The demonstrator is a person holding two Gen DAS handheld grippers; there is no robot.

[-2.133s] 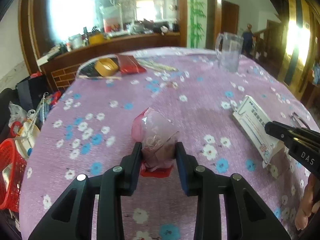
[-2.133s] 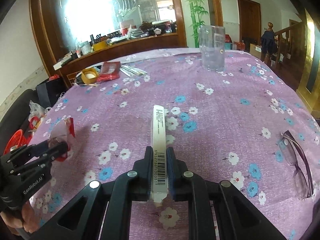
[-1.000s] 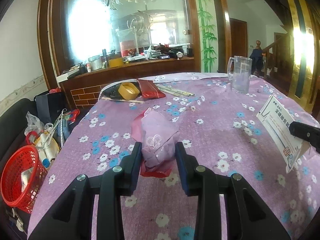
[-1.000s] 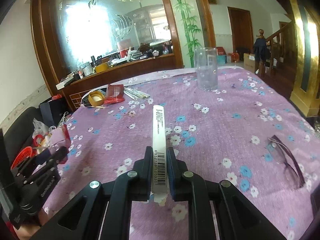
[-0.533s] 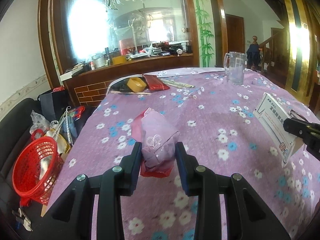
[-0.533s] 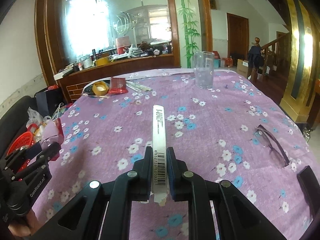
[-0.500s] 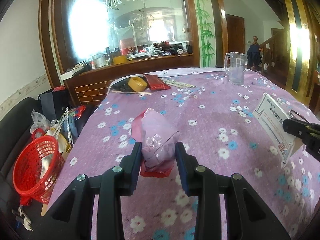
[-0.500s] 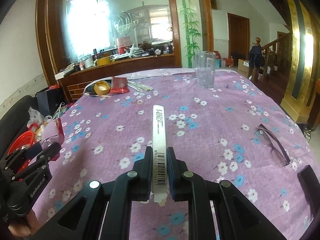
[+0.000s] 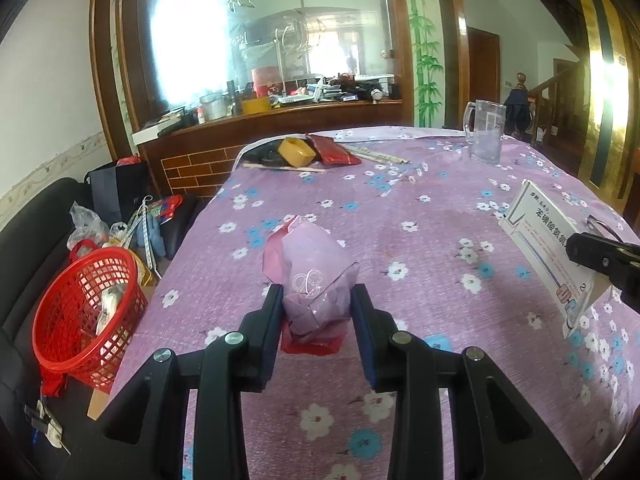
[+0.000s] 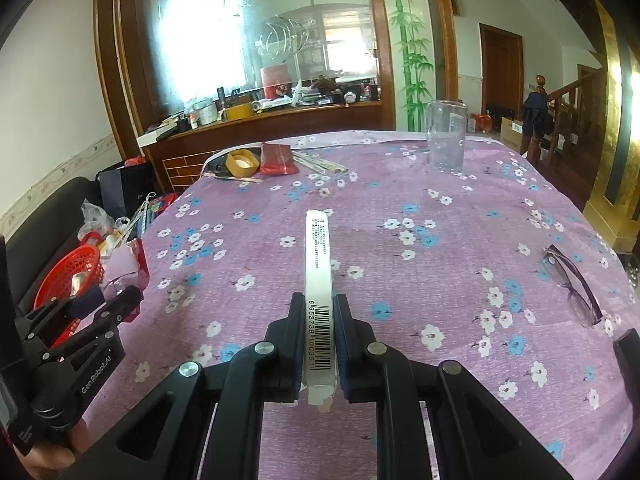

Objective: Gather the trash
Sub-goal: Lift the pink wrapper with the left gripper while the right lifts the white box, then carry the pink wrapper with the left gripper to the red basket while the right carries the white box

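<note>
My left gripper (image 9: 318, 312) is shut on a crumpled pink plastic bag (image 9: 314, 276) and holds it above the purple flowered tablecloth (image 9: 420, 208). My right gripper (image 10: 319, 328) is shut on a flat white medicine box (image 10: 318, 264), held on edge with its barcode facing me. The box also shows at the right of the left wrist view (image 9: 548, 248). The bag and the left gripper show at the left of the right wrist view (image 10: 124, 268). A red mesh basket (image 9: 86, 312) with some trash in it stands on the floor left of the table.
A clear glass mug (image 9: 486, 132) stands at the table's far right. A tape roll (image 9: 297, 151), a red packet (image 9: 334, 150) and chopsticks lie at the far edge. Glasses (image 10: 572, 284) lie at the right. Bags and clutter (image 9: 120, 216) sit on the floor by a black sofa.
Both grippers have risen and pulled back from the table with their loads. The red basket now shows larger and nearer at the left of the left wrist view.
</note>
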